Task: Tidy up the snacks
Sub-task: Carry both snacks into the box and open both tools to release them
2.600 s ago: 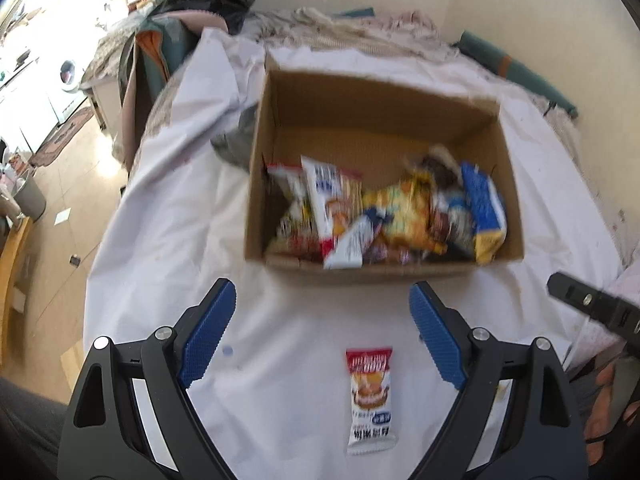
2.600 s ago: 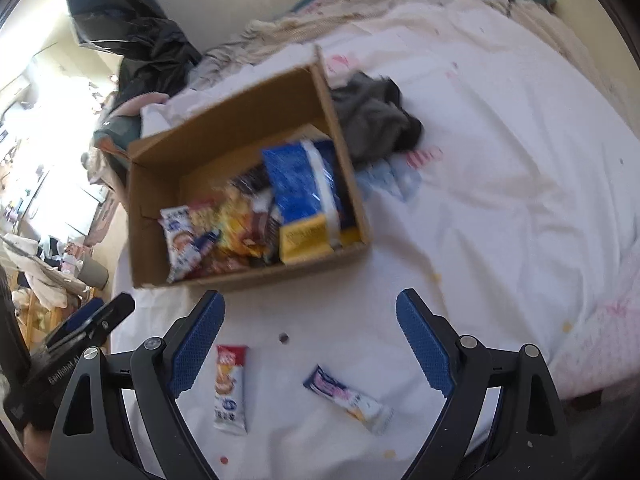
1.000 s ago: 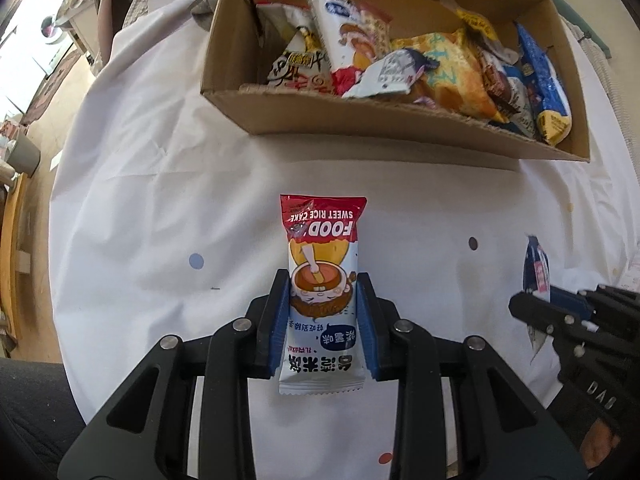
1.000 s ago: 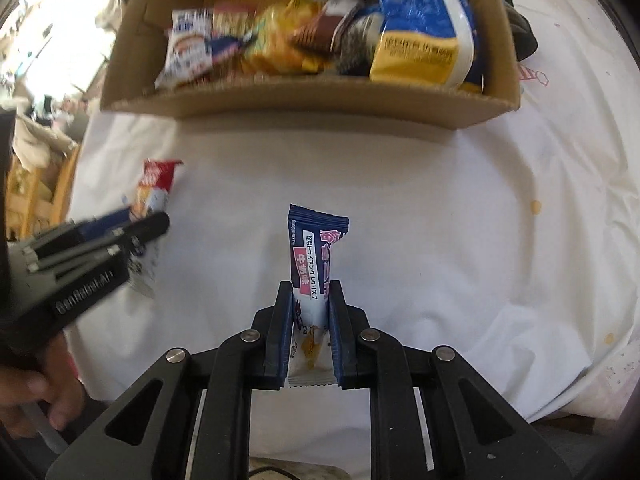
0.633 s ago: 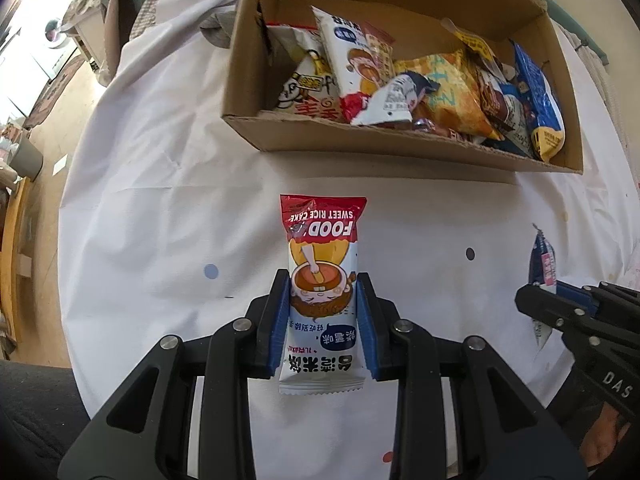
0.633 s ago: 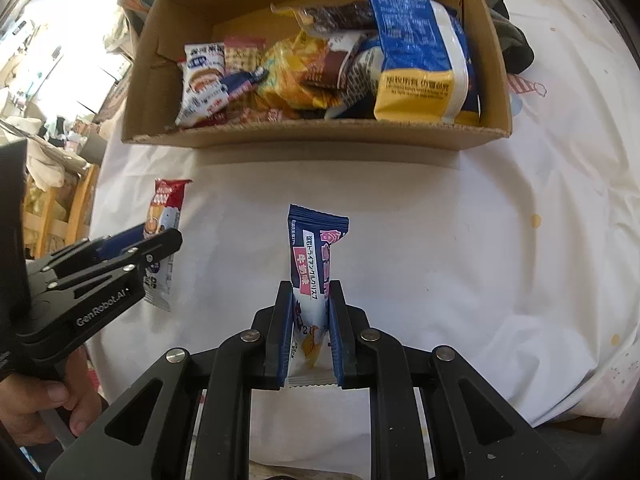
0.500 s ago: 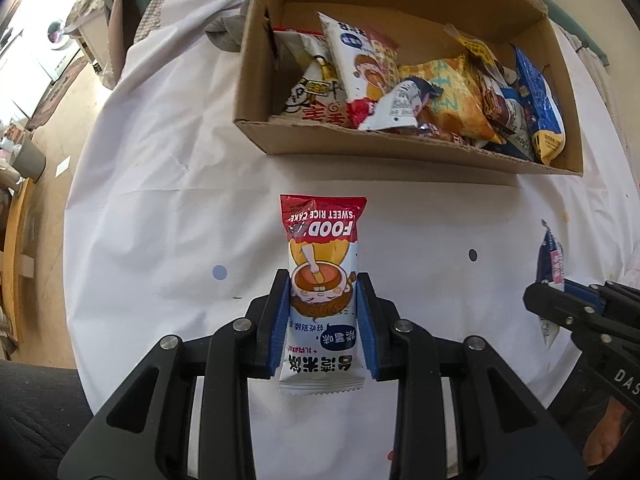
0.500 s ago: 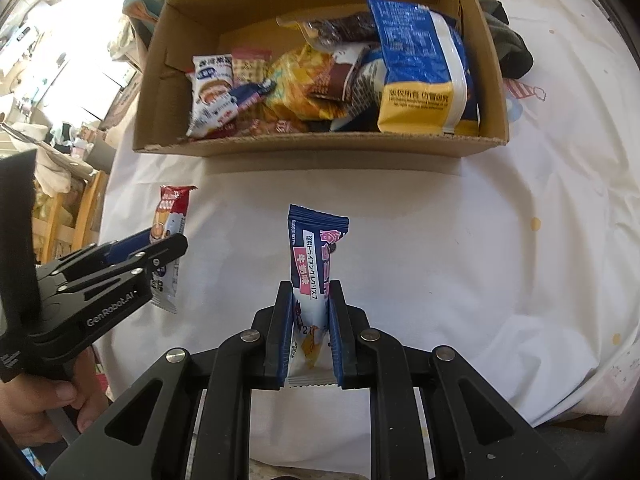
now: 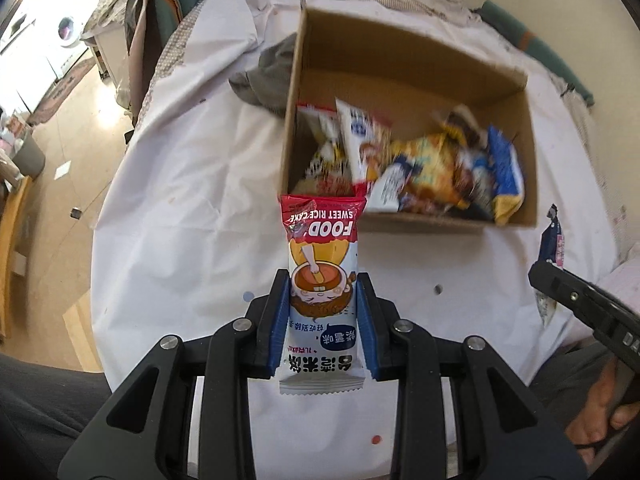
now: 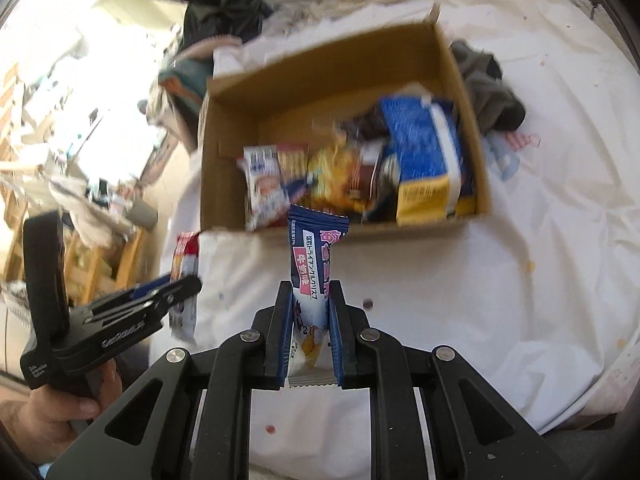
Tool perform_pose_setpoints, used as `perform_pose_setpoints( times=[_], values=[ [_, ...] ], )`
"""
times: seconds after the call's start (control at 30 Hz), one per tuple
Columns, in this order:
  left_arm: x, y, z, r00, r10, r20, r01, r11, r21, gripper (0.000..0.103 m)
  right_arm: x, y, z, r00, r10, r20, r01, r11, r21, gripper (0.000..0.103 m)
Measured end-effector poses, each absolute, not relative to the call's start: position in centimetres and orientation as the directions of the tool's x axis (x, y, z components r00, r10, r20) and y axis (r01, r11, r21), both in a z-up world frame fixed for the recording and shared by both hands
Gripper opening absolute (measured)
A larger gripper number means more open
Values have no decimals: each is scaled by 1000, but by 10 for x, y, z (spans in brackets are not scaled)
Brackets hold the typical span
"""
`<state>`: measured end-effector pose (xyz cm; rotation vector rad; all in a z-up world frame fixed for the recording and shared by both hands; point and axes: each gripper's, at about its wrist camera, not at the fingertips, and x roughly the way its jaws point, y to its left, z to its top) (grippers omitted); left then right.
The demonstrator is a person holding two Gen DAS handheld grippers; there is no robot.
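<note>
My left gripper (image 9: 322,280) is shut on a red and white rice cake packet (image 9: 322,292), which stands up between the blue pads above the white cloth. My right gripper (image 10: 310,292) is shut on a slim dark blue and pink snack bar (image 10: 314,256). Both packets hang in front of the near wall of an open cardboard box (image 9: 404,216) (image 10: 224,216) that holds several snack bags. In the right wrist view the left gripper (image 10: 176,292) with its packet shows at the left. In the left wrist view the right gripper's black body and its bar (image 9: 554,240) show at the right edge.
A white cloth (image 9: 192,200) covers the table. A dark grey rag (image 9: 264,80) (image 10: 492,88) lies against the box's side. Heaped clothes and bedding fill the far edge, and floor drops away at the left. A hand (image 10: 52,412) holds the left gripper's handle.
Both grippers closed on their packets on the cloth and have since risen with them. The box now appears farther off and lower in both views.
</note>
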<state>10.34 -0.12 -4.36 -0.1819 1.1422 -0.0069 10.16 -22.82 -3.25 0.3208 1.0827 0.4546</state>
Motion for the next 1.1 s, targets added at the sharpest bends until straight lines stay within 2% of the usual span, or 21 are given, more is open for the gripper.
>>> perform_pose_setpoints(
  times=[0.3, 0.53, 0.97, 1.1],
  values=[
    [136, 27, 1, 496, -111, -861, -108, 976, -188, 28, 130, -239, 15, 497, 551, -670, -204, 825, 527, 17],
    [164, 32, 7, 535, -119, -837, -112, 971, -209, 28, 163, -239, 18, 512, 610, -605, -197, 769, 609, 17],
    [192, 7, -21, 574, -104, -812, -25, 989, -144, 28, 195, -211, -34, 438, 610, -660, -180, 779, 601, 17],
    [200, 3, -33, 577, -131, -806, -17, 985, -172, 28, 200, -202, -46, 423, 597, -681, -186, 793, 580, 18]
  ],
)
